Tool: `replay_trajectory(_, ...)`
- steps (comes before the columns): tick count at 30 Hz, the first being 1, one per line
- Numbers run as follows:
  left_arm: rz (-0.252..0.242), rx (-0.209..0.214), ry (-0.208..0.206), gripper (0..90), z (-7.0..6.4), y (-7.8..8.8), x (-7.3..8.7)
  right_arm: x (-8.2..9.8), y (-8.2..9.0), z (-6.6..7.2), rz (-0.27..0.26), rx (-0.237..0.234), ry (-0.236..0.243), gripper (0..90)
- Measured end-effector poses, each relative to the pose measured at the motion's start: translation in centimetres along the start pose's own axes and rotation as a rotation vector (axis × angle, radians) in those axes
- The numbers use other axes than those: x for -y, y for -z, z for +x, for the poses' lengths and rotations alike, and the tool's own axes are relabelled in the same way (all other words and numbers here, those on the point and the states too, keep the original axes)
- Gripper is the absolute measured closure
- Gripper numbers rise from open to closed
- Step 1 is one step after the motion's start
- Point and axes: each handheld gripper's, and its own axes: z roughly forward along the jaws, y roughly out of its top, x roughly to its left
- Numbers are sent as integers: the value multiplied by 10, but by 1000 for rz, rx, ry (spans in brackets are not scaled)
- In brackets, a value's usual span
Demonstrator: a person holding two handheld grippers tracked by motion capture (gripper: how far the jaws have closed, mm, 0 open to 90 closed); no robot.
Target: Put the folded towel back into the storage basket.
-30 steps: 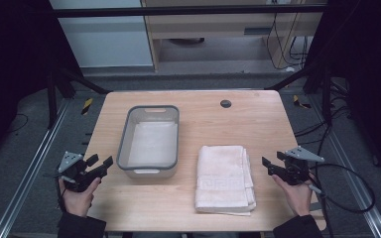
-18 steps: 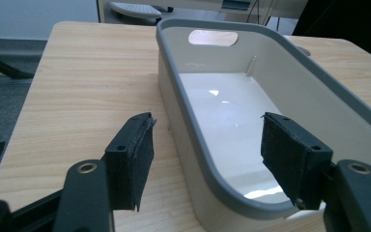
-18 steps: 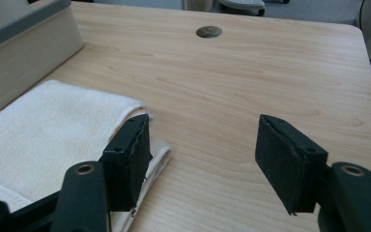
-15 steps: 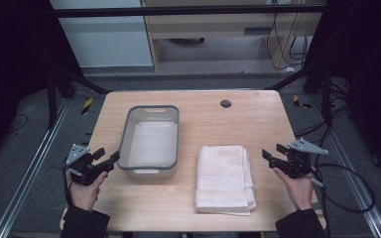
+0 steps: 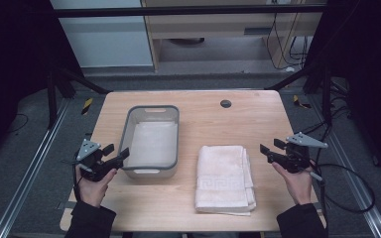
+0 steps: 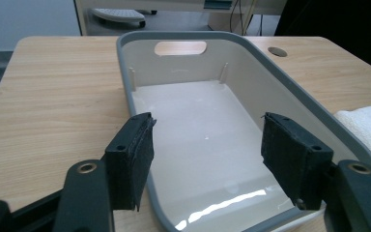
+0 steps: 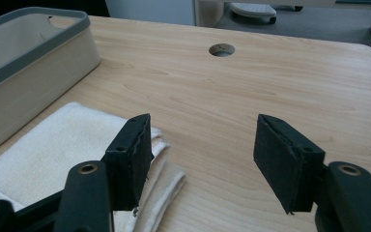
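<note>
Folded cream towel (image 5: 224, 177) flat on the counter (image 5: 258, 114), just right of the grey-rimmed tub (image 5: 152, 140) and close beside it without clearly touching. Long axis running from the near edge away toward the far edge, parallel to the tub's own length.

Right tongs (image 5: 269, 150) hovering off the towel's right flank, spread wide with nothing between the pads, having just eased a little narrower; pointed leftward at the cloth. In the right gripper view (image 7: 200, 154) the towel's layered corner (image 7: 166, 166) lying just below and beside the left pad, bare wood under the gap.

Left tongs (image 5: 120, 156) spread wide too, empty, at the tub's near left corner; in the left gripper view (image 6: 207, 159) looking straight down the tub's empty white floor (image 6: 198, 130), with the towel only a sliver past the far wall.

Towel therefore nearer the right hand, across a short stretch of bare counter; the left separated from it by the whole tub. Probably a sideways reach to the towel's long right edge.
</note>
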Motion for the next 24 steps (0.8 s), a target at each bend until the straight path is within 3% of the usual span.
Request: replay_trajectory(24, 19, 94, -71, 363, -48, -21, -7, -22, -11, 8, -22, -43, 6, 385)
